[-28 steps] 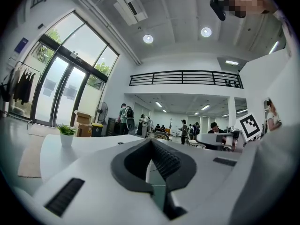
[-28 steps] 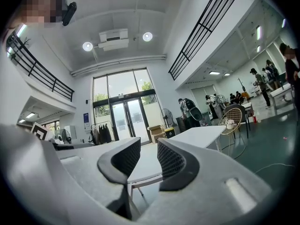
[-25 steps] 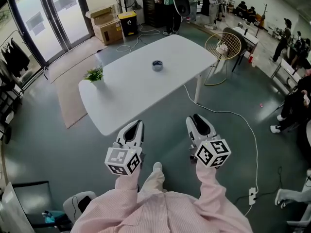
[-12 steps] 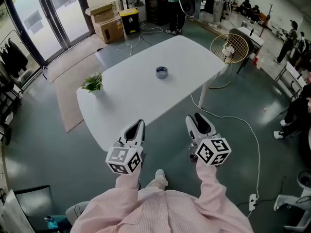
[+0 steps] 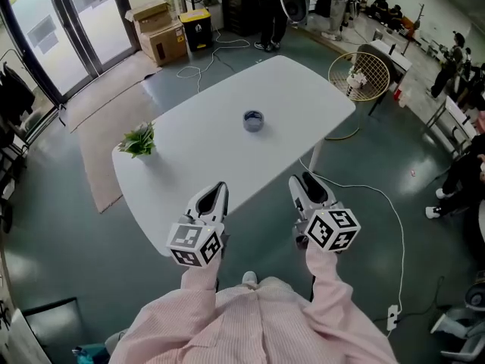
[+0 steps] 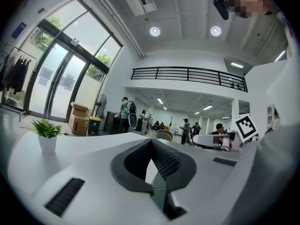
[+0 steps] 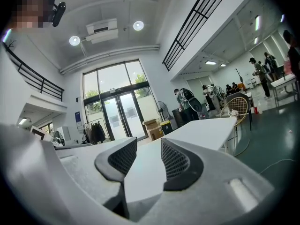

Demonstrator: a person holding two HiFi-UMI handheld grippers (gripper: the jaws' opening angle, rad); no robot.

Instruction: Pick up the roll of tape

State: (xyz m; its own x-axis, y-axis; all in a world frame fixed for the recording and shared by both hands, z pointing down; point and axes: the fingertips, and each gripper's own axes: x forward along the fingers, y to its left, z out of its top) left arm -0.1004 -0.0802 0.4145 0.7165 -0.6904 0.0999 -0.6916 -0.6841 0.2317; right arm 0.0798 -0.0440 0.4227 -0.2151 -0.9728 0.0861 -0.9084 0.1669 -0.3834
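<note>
The roll of tape (image 5: 253,120), a small dark blue-grey ring, lies flat near the middle of the white table (image 5: 204,150). Both grippers are held level at the table's near edge, well short of the tape. My left gripper (image 5: 212,197) (image 6: 151,142) has its dark pads meeting at the tips, with nothing in them. My right gripper (image 5: 305,189) (image 7: 149,146) stands open with a clear gap and only the tabletop (image 7: 206,128) showing between its pads. The tape shows in neither gripper view.
A small potted plant (image 5: 139,139) (image 6: 46,130) stands at the table's left end. A wire chair (image 5: 362,70) sits beyond the right end. Cardboard boxes (image 5: 161,32), a yellow-lidded bin (image 5: 198,27) and standing people (image 5: 269,6) are at the back. A cable (image 5: 383,199) trails on the floor at right.
The person has stepped closer to the table; both grippers have moved forward together and now reach its near edge. The tape has not moved on the table.
</note>
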